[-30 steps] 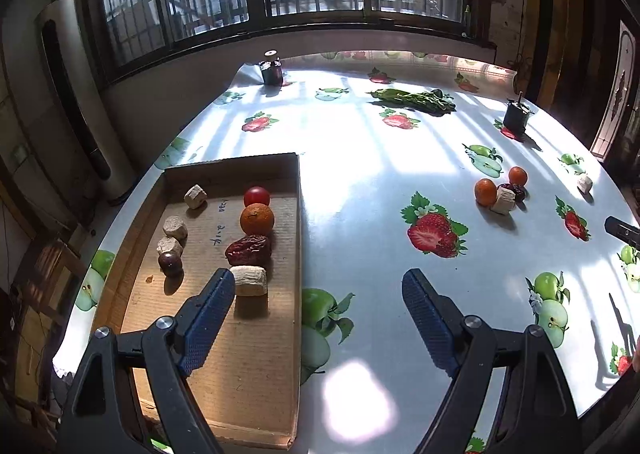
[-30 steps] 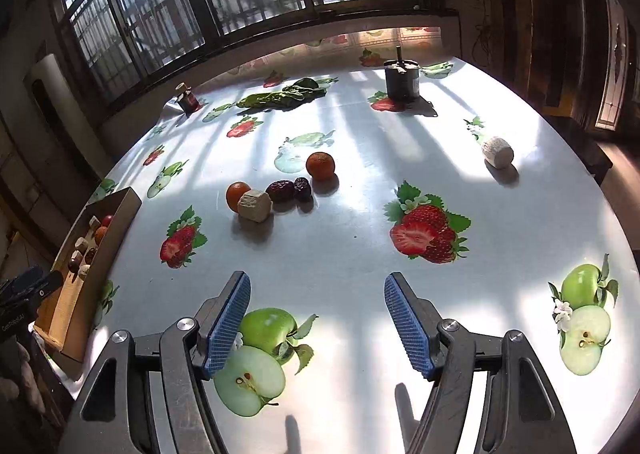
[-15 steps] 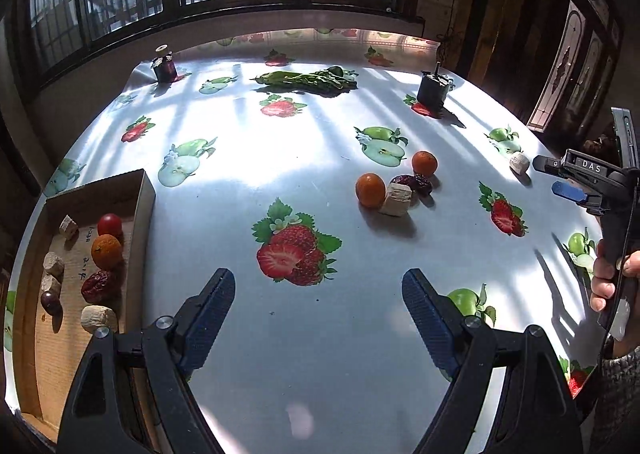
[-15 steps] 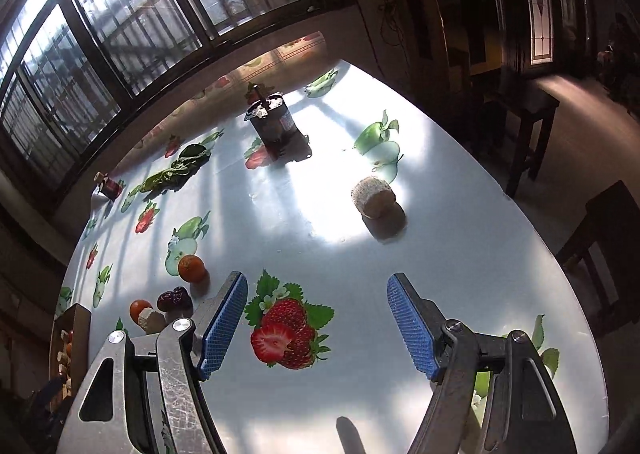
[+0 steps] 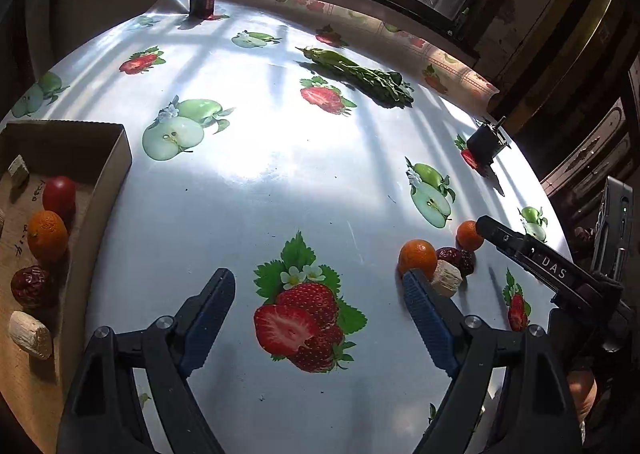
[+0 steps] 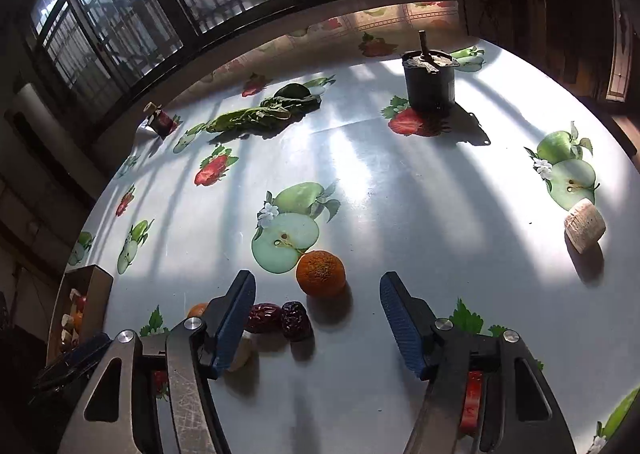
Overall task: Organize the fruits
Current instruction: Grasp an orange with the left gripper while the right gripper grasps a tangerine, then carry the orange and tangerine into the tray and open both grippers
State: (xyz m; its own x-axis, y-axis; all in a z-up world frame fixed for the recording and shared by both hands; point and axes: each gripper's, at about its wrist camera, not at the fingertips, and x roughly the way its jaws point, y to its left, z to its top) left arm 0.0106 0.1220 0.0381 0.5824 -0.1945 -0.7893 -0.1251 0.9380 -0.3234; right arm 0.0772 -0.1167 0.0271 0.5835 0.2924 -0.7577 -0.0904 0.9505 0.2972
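A cardboard tray (image 5: 120, 158) at the left holds a red fruit (image 5: 59, 193), an orange (image 5: 47, 235), a red date (image 5: 30, 286) and pale chunks. A loose group lies on the table: two oranges (image 5: 417, 257) (image 6: 320, 273), dark dates (image 6: 280, 319) and a pale chunk (image 5: 447, 278). My left gripper (image 5: 316, 314) is open and empty, its right finger next to the group. My right gripper (image 6: 316, 318) is open and empty, low over the group, with an orange and the dates between its fingers. It shows in the left wrist view (image 5: 528, 254).
Another pale chunk (image 6: 585, 226) lies at the far right. A bunch of green leaves (image 6: 260, 116), a dark pot (image 6: 429, 80) and a small dark jar (image 5: 203, 0) stand further back. The tablecloth carries printed strawberries and apples. The tray shows far left in the right wrist view (image 6: 94, 294).
My right gripper has swung back from the far-right chunk and come down over the loose group. My left gripper has moved forward and right, nearer the group.
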